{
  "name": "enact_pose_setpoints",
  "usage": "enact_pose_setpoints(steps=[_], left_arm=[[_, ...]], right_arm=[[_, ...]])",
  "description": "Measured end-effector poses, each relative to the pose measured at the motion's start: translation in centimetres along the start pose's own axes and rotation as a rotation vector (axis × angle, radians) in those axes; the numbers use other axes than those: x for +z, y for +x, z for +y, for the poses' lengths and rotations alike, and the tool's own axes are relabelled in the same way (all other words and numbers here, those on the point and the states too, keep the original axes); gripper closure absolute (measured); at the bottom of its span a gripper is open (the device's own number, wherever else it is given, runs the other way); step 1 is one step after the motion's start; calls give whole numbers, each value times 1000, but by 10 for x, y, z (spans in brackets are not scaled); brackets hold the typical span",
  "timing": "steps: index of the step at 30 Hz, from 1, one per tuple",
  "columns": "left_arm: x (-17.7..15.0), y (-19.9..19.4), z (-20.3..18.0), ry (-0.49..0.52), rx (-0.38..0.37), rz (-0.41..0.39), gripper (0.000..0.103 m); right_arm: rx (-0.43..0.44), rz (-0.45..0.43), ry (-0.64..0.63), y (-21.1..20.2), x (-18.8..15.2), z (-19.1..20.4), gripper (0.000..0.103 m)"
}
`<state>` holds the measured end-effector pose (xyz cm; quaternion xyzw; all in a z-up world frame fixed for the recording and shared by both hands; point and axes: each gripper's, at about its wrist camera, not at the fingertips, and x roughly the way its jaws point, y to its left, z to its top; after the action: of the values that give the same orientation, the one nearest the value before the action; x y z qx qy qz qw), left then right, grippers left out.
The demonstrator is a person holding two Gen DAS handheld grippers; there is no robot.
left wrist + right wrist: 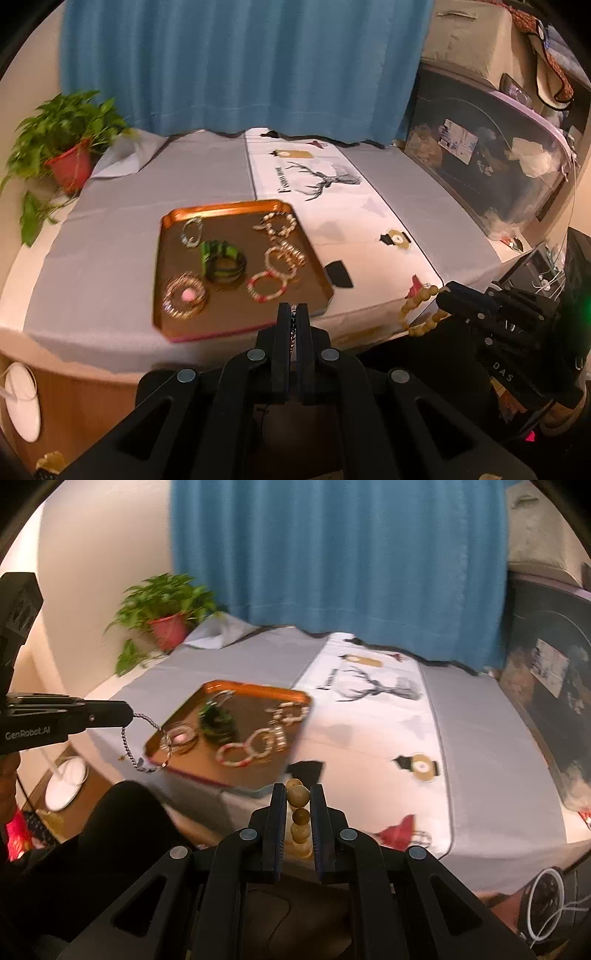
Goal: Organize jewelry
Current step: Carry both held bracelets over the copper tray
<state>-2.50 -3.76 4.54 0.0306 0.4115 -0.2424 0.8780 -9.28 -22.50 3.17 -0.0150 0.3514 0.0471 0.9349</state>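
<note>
You hold a gripper in each hand, both near the table's front edge, short of the tray (pixel 173 221). Your left gripper (pixel 293 314) is clamped fully onto a thin metal chain (pixel 146 746), pinching it at one point so the rest hangs free in a loop below the tips, its long axis roughly vertical. Your right gripper (pixel 298 794) is closed on a wooden bead bracelet (pixel 298 795), one bead caught between the pads; the strand runs back along the fingers, and from the left view it droops in a curve. The copper tray sits left of centre on the grey cloth (pixel 110 240), already holding several bangles (pixel 225 264), which suggests both pieces are bound for it.
</note>
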Motion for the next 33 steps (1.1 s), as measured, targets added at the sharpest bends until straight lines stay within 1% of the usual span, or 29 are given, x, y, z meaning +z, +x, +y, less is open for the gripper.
enact_pose_setpoints(steps=[4, 7, 15, 18, 24, 33], left_arm=[[-12, -11, 12, -28, 2, -4, 103], [-15, -12, 18, -47, 0, -4, 103], [-7, -6, 29, -64, 4, -4, 103], [1, -2, 33, -61, 12, -12, 103], [29, 10, 43, -58, 18, -42, 103], [77, 54, 64, -46, 46, -53, 103]], right_arm=[[35, 14, -40, -2, -5, 24, 90], [50, 24, -72, 1, -6, 37, 90], [51, 39, -86, 13, 2, 44, 90], [48, 41, -89, 21, 8, 43, 90], [53, 22, -82, 43, 31, 40, 90], [72, 6, -76, 94, 75, 33, 90]])
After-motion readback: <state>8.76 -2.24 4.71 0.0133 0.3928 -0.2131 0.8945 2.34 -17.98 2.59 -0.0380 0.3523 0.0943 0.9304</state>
